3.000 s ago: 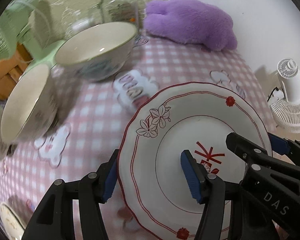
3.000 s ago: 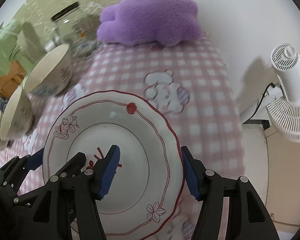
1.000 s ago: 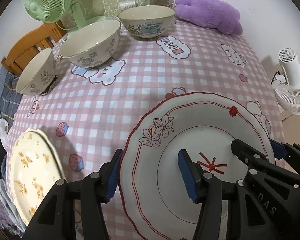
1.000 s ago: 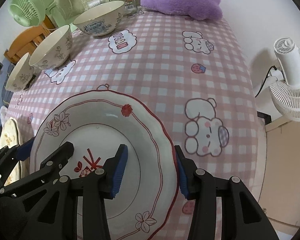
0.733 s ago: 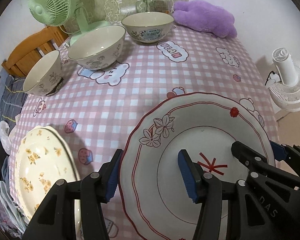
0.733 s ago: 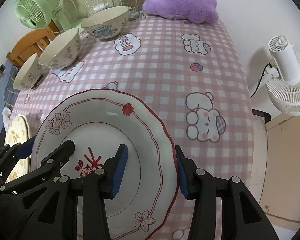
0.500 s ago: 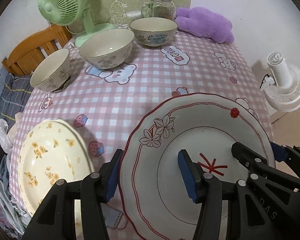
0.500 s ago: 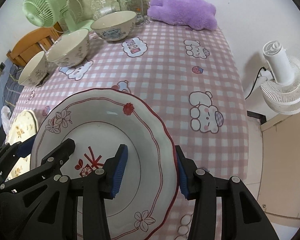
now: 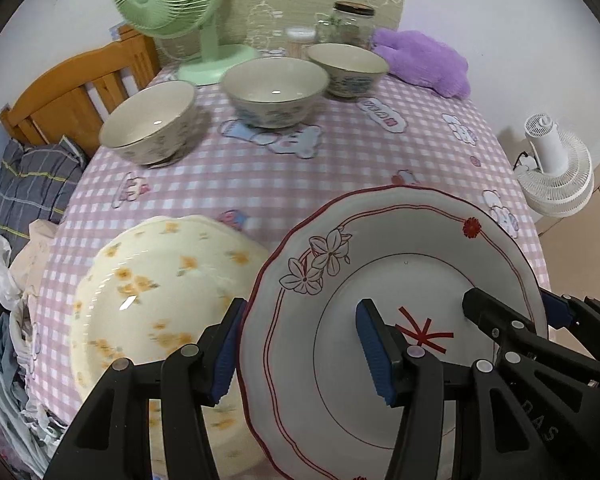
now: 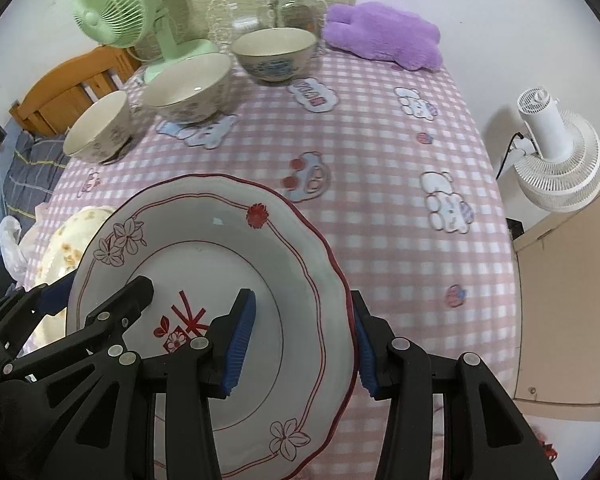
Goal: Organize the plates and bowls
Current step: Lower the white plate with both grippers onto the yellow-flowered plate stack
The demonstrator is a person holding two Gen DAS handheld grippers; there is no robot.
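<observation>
The left tongs (image 9: 300, 346) held one side of a big white plate (image 9: 400, 292) with red lines and flowers. One blue pad (image 9: 374, 350) sat on top of the plate, and the other pad pressed the rim from outside. The right tongs (image 10: 300, 344) held the other side of the same plate the same way, with its rim squeezed between their two pads. So both tongs were closed on the plate, one on each side. The plate was up in the air above the desk (image 10: 380, 152), tipped a little, near the front edge.

Just to the left of it, a yellow plate (image 9: 160, 292) with little orange flowers lay flat on the desk. The red plate's rim covered a bit of the yellow one in the left view.

Farther back, three bowls stood in a slanted row on the pink checked cloth. The left bowl (image 9: 150, 122) was close to the desk's left edge. The middle bowl (image 9: 274, 90) stood beside it. The back bowl (image 9: 346, 68) was just in front of a glass jar (image 9: 352, 24).

A green fan (image 9: 172, 4) stood at the back left of the desk. A purple plush toy (image 9: 426, 62) lay at the back right. A white fan (image 10: 556, 152) stood on the floor past the right side of the desk. A wooden chair (image 9: 76, 92) was behind the desk on the left.
</observation>
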